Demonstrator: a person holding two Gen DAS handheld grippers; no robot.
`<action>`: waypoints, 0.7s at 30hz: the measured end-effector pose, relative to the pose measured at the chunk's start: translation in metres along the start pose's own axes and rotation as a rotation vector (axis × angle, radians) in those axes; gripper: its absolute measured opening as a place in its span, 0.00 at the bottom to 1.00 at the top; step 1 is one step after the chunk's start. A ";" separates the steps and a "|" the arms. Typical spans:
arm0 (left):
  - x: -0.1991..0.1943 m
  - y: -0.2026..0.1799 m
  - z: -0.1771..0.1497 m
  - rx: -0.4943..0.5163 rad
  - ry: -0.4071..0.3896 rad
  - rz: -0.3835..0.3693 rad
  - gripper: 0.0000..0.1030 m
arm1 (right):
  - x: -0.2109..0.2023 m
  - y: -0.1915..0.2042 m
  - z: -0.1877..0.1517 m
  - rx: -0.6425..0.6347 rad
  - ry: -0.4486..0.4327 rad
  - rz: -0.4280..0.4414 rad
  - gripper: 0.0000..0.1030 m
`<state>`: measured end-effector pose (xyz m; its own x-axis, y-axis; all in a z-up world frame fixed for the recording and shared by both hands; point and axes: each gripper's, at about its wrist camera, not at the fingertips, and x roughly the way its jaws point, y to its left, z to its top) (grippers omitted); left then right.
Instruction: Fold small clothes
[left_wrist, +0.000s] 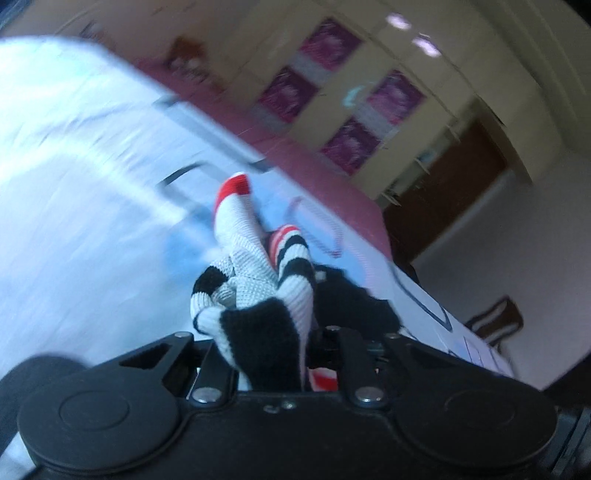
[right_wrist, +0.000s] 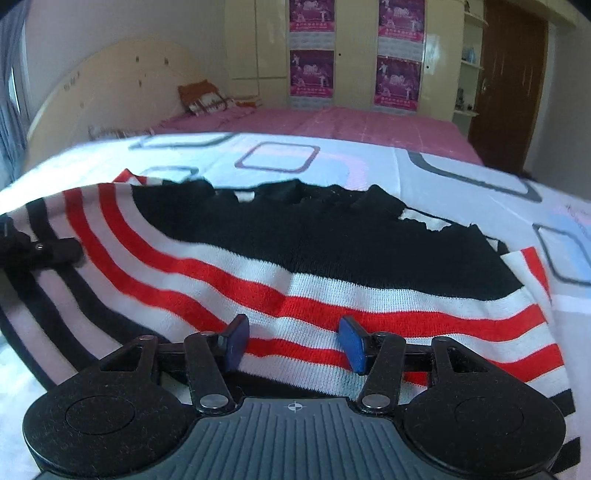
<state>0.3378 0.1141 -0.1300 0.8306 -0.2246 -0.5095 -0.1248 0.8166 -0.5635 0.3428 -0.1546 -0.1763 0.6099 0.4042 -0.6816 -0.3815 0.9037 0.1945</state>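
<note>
Fingers (left_wrist: 269, 354) of your left gripper pinch the bunched black, white and red striped sweater (right_wrist: 295, 266); your right fingers (right_wrist: 236, 343) stand half-open over it.

Pink bed (right_wrist: 332, 122), cream wardrobe (right_wrist: 258, 48), brown door (right_wrist: 513, 85)

Left gripper (left_wrist: 271, 354), tilted and angled downward, jaws closed tightly on bunched knit fabric. Right gripper (right_wrist: 293, 345), angled downward, jaws half apart, blue pads (right_wrist: 352, 345) clamping nothing.
</note>
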 end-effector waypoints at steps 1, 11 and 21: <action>-0.001 -0.015 0.002 0.040 -0.005 -0.008 0.14 | -0.006 -0.008 0.001 0.027 -0.013 0.011 0.52; 0.030 -0.175 -0.043 0.422 0.043 -0.179 0.14 | -0.089 -0.109 -0.010 0.180 -0.086 -0.006 0.52; 0.064 -0.225 -0.169 0.832 0.165 -0.131 0.27 | -0.145 -0.186 -0.042 0.275 -0.092 -0.117 0.52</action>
<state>0.3275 -0.1739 -0.1455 0.7128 -0.3657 -0.5985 0.4588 0.8885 0.0036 0.2964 -0.3875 -0.1436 0.7035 0.2953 -0.6465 -0.1106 0.9440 0.3108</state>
